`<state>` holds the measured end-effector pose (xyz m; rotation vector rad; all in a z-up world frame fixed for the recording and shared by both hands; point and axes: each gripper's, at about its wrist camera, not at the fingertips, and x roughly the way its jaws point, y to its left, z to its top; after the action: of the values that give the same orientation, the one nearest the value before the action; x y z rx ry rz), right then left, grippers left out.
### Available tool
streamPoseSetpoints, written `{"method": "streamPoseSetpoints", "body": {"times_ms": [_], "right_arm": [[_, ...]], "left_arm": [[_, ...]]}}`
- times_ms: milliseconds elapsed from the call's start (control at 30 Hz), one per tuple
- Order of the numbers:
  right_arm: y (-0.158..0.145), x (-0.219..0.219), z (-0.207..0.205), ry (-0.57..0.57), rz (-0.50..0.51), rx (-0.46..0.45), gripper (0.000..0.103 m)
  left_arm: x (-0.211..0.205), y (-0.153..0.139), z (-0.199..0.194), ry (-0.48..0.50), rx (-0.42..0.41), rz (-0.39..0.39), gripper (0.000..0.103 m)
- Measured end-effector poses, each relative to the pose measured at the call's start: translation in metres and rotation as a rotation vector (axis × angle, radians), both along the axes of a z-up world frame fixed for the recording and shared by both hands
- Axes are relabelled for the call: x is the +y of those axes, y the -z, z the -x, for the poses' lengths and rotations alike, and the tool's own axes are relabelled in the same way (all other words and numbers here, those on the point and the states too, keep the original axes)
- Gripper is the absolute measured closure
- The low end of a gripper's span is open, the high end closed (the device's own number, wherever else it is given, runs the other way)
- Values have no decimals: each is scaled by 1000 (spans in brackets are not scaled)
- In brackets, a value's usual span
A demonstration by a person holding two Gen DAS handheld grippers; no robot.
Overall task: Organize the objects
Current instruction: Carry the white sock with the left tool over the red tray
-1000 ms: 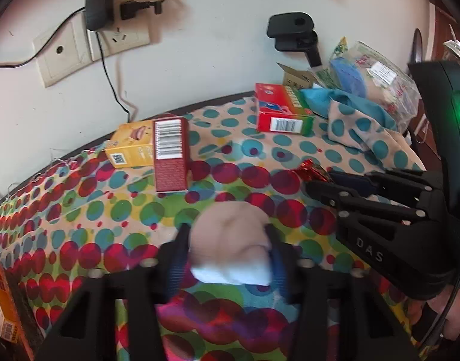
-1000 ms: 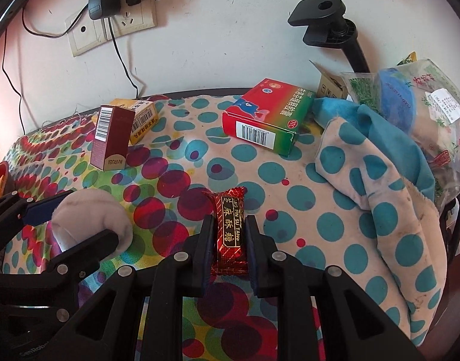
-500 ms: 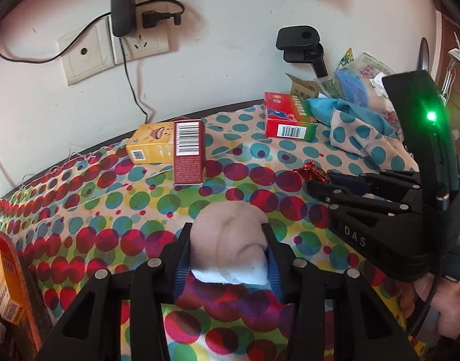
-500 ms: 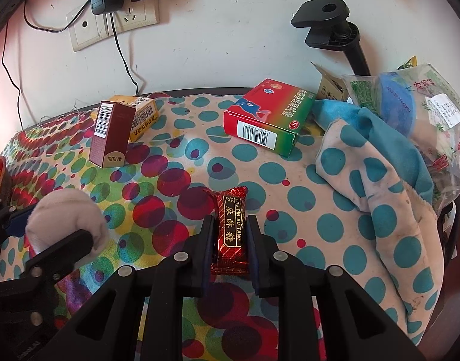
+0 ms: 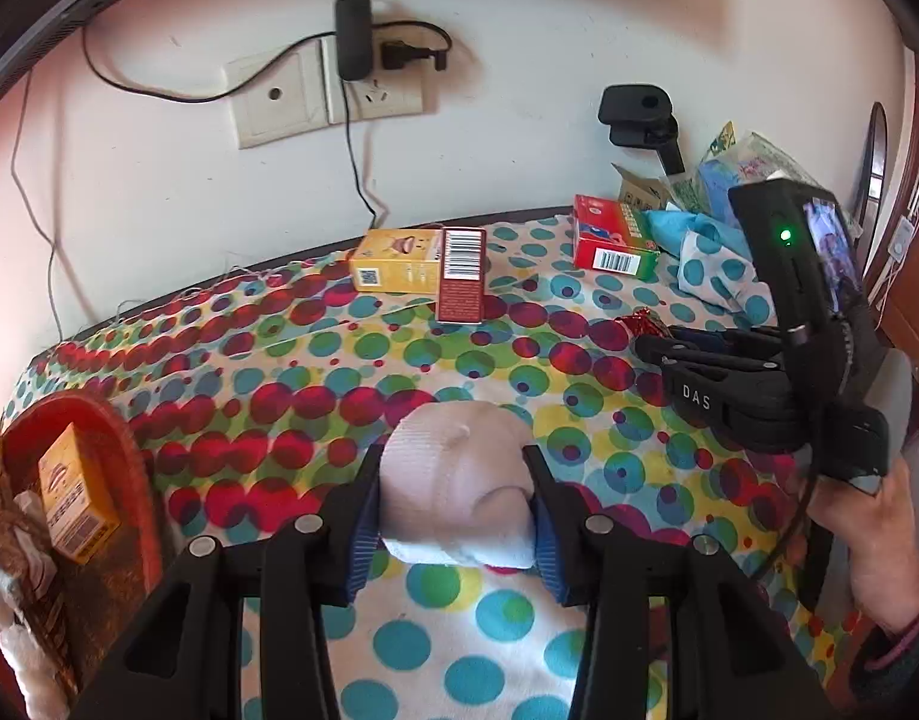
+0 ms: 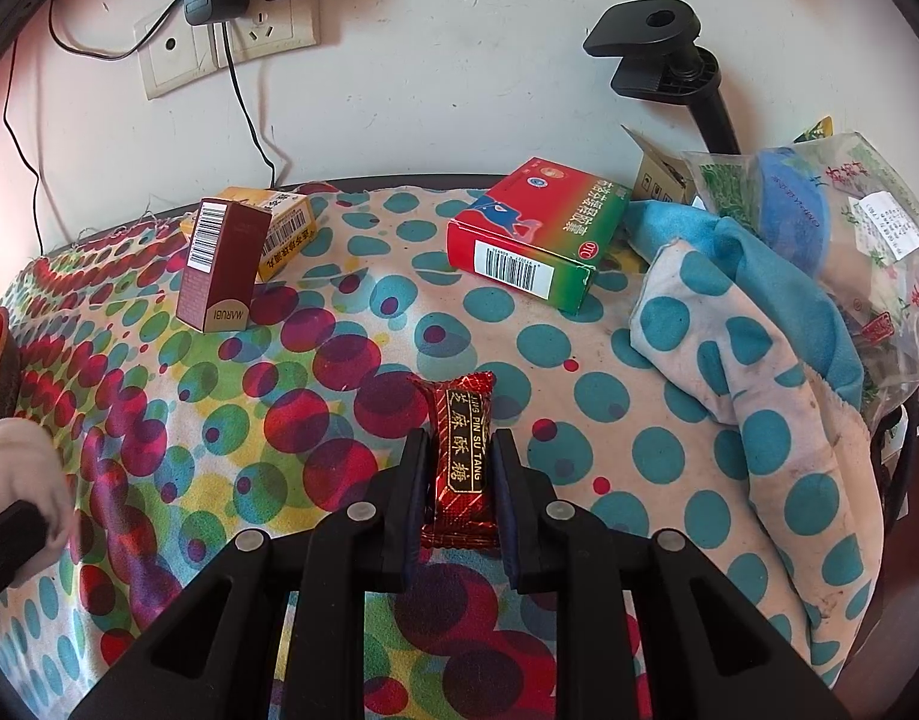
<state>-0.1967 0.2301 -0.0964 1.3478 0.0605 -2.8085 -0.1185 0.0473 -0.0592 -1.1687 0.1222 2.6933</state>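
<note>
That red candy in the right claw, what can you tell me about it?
The candy is a small oblong sweet in shiny dark red foil with crimped ends and a black label in gold lettering reading "PIN SU TANG" beside Chinese characters. It points away from the camera, pinched on its long sides by the shut right claw, above the spotted tablecloth. From the left view only its crinkled tip shows.

Your basket (image 5: pixel 129 450) runs off the left edge; the sock (image 6: pixel 15 468) is half cut off; the candy (image 5: pixel 642 319) hides behind your right gripper (image 5: pixel 657 343).
</note>
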Motion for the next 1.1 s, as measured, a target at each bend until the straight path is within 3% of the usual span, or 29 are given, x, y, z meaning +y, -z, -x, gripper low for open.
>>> {"method": "streamPoseSetpoints", "body": {"times_ms": [667, 1100], "right_arm": [[-2, -3, 0, 1, -32, 2, 82], [-2, -3, 0, 1, -40, 2, 82]], "left_arm": [[-118, -31, -73, -246, 39, -87, 59], [-232, -47, -117, -479, 79, -45, 59]]}}
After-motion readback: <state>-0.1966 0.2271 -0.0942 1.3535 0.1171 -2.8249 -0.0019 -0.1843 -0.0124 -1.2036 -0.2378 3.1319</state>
